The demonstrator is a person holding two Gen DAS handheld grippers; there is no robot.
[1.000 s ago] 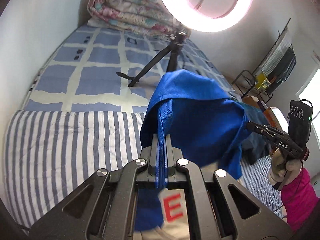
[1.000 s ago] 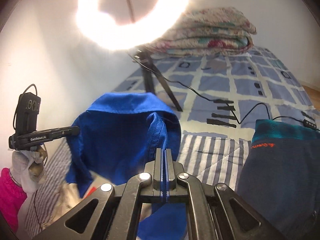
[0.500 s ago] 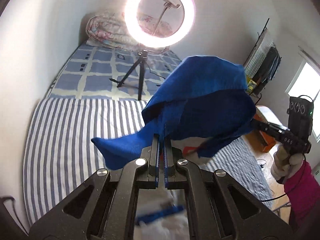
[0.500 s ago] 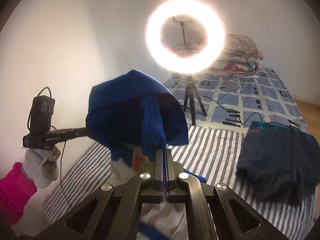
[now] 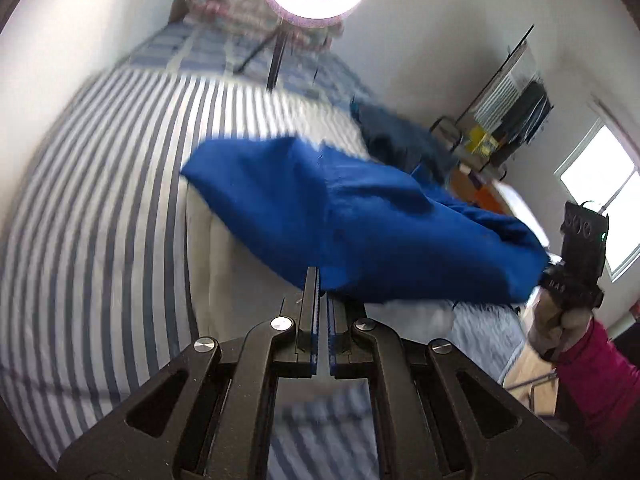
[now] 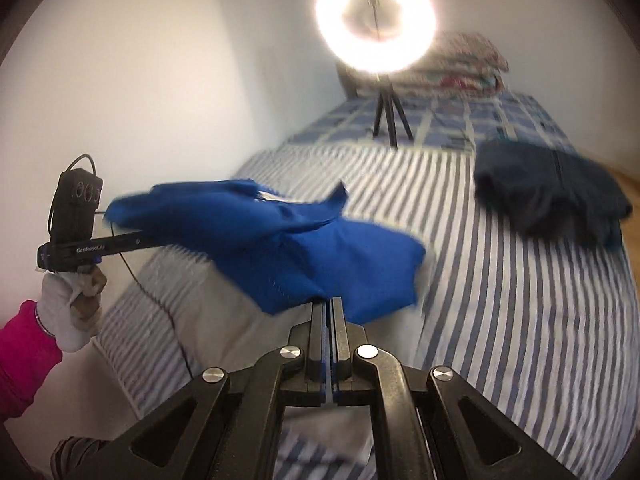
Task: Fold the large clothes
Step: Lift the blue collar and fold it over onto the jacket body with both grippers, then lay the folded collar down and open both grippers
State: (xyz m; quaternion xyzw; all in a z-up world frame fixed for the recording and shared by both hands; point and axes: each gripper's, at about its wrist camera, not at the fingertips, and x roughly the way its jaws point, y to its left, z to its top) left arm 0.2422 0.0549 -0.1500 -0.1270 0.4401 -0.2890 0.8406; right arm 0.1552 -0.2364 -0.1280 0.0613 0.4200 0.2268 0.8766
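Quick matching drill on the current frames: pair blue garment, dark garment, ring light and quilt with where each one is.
Things:
1. blue garment
2. dark garment
3. ring light
4. floral quilt

Places:
A. folded against the far wall
B. lying alone on the striped sheet
C. on a tripod on the bed
D. clamped in both grippers, above the bed

Pairs: 1-D, 2-B, 3-C, 4-A

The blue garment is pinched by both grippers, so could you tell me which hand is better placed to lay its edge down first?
Probably neither: the left gripper and right gripper both clamp the blue garment at similar height over the striped sheet, so lowering together seems best.
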